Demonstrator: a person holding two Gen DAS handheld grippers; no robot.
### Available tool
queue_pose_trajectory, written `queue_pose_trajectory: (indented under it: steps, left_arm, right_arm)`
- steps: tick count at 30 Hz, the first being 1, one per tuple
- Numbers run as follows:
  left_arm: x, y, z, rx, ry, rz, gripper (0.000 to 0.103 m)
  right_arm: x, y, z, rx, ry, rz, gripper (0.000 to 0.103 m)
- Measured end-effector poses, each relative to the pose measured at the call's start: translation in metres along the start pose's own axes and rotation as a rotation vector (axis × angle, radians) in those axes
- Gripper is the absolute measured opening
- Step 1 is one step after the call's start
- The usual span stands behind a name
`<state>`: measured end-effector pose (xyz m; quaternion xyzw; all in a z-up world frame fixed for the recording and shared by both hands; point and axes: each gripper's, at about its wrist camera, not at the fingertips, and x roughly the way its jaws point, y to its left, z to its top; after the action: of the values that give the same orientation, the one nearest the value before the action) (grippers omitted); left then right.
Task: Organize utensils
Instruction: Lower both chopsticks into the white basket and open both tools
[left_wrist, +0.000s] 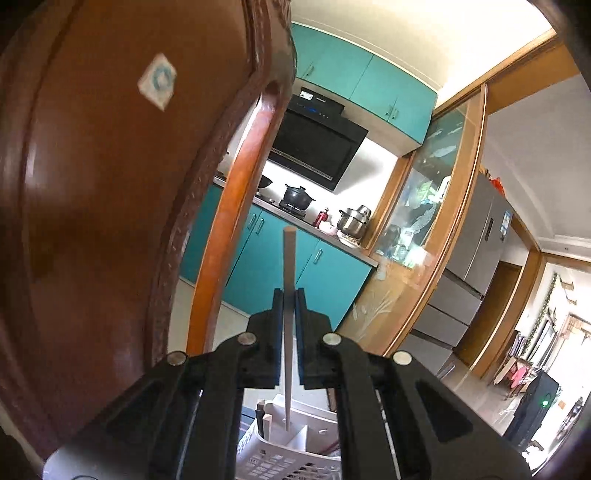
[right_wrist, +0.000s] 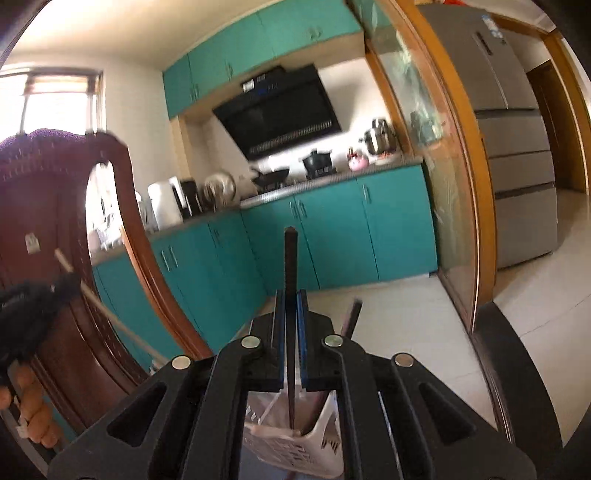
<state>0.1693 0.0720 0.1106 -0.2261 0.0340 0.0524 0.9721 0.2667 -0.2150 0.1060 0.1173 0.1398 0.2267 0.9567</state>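
Observation:
My left gripper (left_wrist: 289, 295) is shut on a pale wooden chopstick (left_wrist: 288, 266) that stands upright, its lower tip over a white perforated utensil basket (left_wrist: 280, 458). My right gripper (right_wrist: 291, 295) is shut on a dark chopstick (right_wrist: 291, 258), also upright, its lower end reaching into the white basket (right_wrist: 317, 450). Another dark chopstick (right_wrist: 352, 317) leans in that basket. In the right wrist view the left gripper (right_wrist: 55, 291) shows at the left with the pale chopstick (right_wrist: 110, 314) angled down toward the basket.
A dark wooden chair back (left_wrist: 110, 184) stands close on the left, also seen in the right wrist view (right_wrist: 122, 258). Teal kitchen cabinets (right_wrist: 332, 229), a range hood (left_wrist: 317, 144), a glass sliding door (right_wrist: 436, 184) and a steel fridge (right_wrist: 509, 110) lie beyond.

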Motion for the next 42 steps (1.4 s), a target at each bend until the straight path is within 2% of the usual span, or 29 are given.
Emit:
queue_pose_trajectory:
  steps: [2,6,8,9,10,12,15,20,24,27,28,29,31,33,34,37,42]
  left_arm:
    - [0.011,-0.002,-0.010,0.032,0.016,0.023,0.007]
    - [0.035,-0.003,-0.030,0.064,0.097,0.047,0.007]
    - [0.038,-0.005,-0.033,0.081,0.122,0.052,0.007]
    - [0.040,-0.005,-0.034,0.086,0.129,0.052,0.007]
    - [0.040,-0.006,-0.034,0.090,0.134,0.050,0.007]
    - [0.037,-0.003,-0.035,0.092,0.130,0.049,0.008]
    - [0.030,-0.001,-0.034,0.084,0.129,0.040,0.016]
    - [0.014,0.003,-0.041,0.086,0.119,0.024,0.019]
    - [-0.009,0.008,-0.063,0.098,0.102,0.041,0.019]
    - [-0.008,0.017,-0.103,0.149,0.198,0.090,0.019]
    - [-0.005,0.021,-0.117,0.170,0.252,0.120,0.019]
    - [0.004,0.030,-0.133,0.170,0.343,0.160,0.019]
    - [0.019,0.047,-0.145,0.115,0.479,0.169,0.019]
    - [0.029,0.059,-0.152,0.079,0.557,0.167,0.019]
    - [0.033,0.064,-0.156,0.081,0.591,0.189,0.019]
    - [0.040,0.070,-0.164,0.101,0.631,0.244,0.019]
    - [0.038,0.081,-0.175,0.109,0.662,0.294,0.019]
  right_arm:
    - [0.005,-0.002,-0.006,0.014,0.048,0.008,0.007]
    - [0.008,-0.009,-0.012,0.052,0.100,0.020,0.008]
    - [0.004,-0.010,-0.011,0.054,0.101,0.018,0.018]
    - [0.001,-0.010,-0.010,0.052,0.098,0.016,0.028]
    - [-0.002,-0.010,-0.010,0.051,0.092,0.014,0.033]
    - [-0.012,-0.011,-0.005,0.052,0.073,0.018,0.033]
    - [-0.028,-0.012,0.002,0.029,0.043,0.016,0.035]
    - [-0.058,-0.018,0.006,-0.017,-0.005,-0.060,0.043]
    - [-0.066,-0.050,-0.016,0.069,0.016,-0.137,0.043]
    - [-0.052,-0.084,-0.053,0.196,0.132,-0.230,0.044]
    - [-0.045,-0.092,-0.067,0.241,0.189,-0.244,0.044]
    - [-0.032,-0.099,-0.089,0.295,0.281,-0.224,0.044]
    - [-0.014,-0.093,-0.119,0.295,0.392,-0.193,0.044]
    - [0.000,-0.074,-0.140,0.238,0.466,-0.185,0.044]
    - [0.009,-0.060,-0.150,0.202,0.504,-0.158,0.044]
    - [0.026,-0.030,-0.170,0.123,0.570,-0.118,0.044]
    - [0.046,0.003,-0.196,0.024,0.631,-0.128,0.044]
